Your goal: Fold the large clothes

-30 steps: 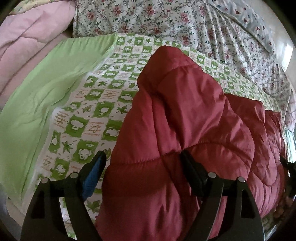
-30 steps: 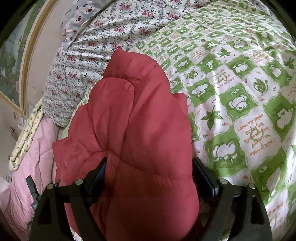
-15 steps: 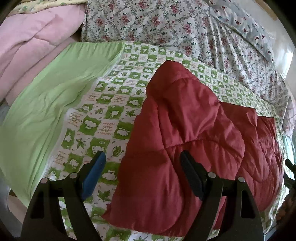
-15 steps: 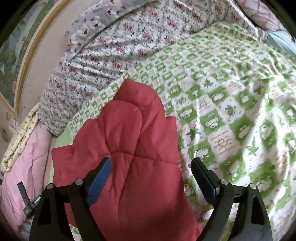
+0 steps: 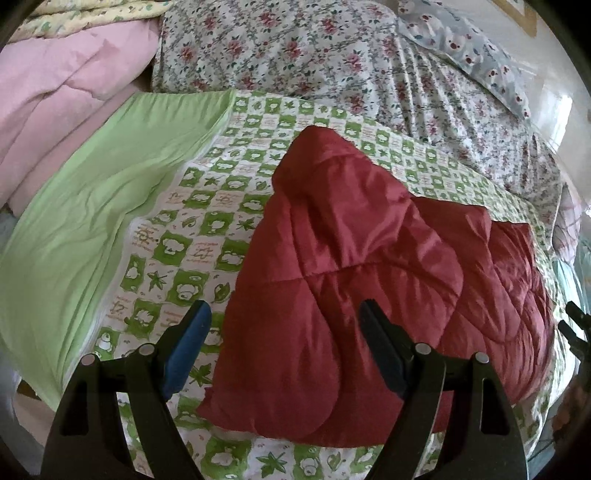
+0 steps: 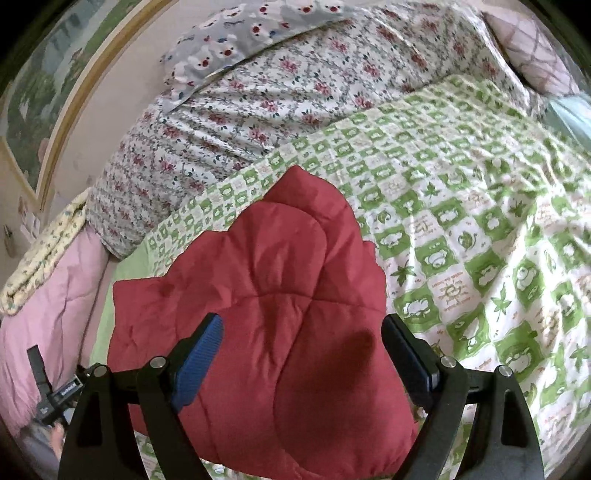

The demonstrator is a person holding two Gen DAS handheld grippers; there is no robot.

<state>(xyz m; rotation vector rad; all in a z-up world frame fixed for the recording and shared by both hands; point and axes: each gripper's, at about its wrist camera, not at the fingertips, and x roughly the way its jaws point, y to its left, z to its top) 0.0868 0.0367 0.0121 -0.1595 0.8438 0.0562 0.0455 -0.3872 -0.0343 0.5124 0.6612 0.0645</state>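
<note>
A red quilted padded garment (image 5: 354, 273) lies folded in a bundle on the green-and-white checked bedspread (image 5: 207, 229). In the left wrist view my left gripper (image 5: 284, 321) hangs above its near left part, jaws wide apart, nothing between the pads. The right wrist view shows the same garment (image 6: 266, 295) from the other side. My right gripper (image 6: 301, 334) hovers over it, also open and holding nothing. The other gripper shows at the left edge (image 6: 55, 395) of that view.
A plain light-green sheet (image 5: 81, 221) borders the checked spread on the left. Pink quilts (image 5: 62, 92) are piled at the far left. A floral duvet (image 5: 332, 55) and a patterned pillow (image 6: 243, 33) lie along the wall. A framed picture (image 6: 48, 92) hangs there.
Both grippers have drawn back and up from the red garment, which now looks smaller and lies free on the bed. The right gripper's jaws no longer flank the fabric.
</note>
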